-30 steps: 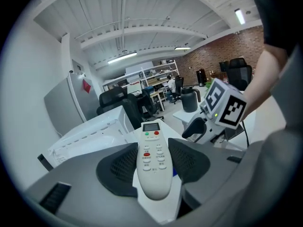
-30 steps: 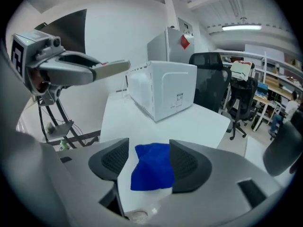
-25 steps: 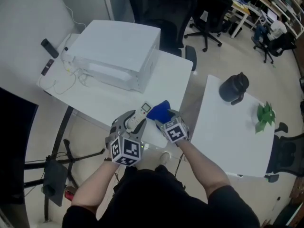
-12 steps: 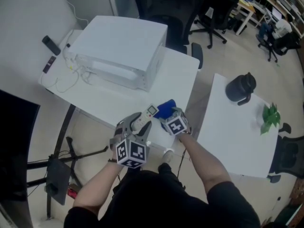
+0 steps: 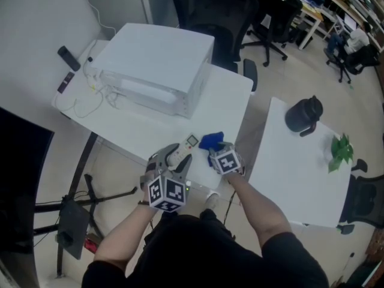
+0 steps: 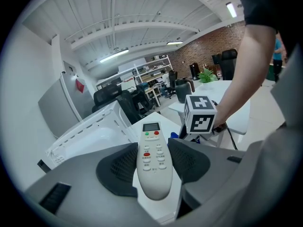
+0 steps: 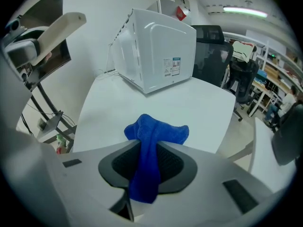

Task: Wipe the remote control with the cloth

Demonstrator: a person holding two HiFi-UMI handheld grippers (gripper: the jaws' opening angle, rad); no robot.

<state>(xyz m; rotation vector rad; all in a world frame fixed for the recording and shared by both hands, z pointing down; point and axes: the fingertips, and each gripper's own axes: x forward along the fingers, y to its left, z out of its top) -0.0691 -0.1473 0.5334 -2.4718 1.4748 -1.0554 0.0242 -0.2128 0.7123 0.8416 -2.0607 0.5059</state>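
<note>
White remote control point(image 6: 152, 161) sits clamped lengthwise between the jaws of the left gripper point(image 5: 170, 161), over the desk's point(image 5: 223, 104) front edge. Just right of it, the right gripper point(image 5: 216, 150) is closing its jaws on the blue cloth point(image 7: 150, 143), which is bunched between its pads

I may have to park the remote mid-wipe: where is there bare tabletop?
Free: the strip of the left table between the white appliance and its front edge, and the right table nearer than the black kettle and green plant. Crowded: the left table's far-left corner, with cables.
</note>
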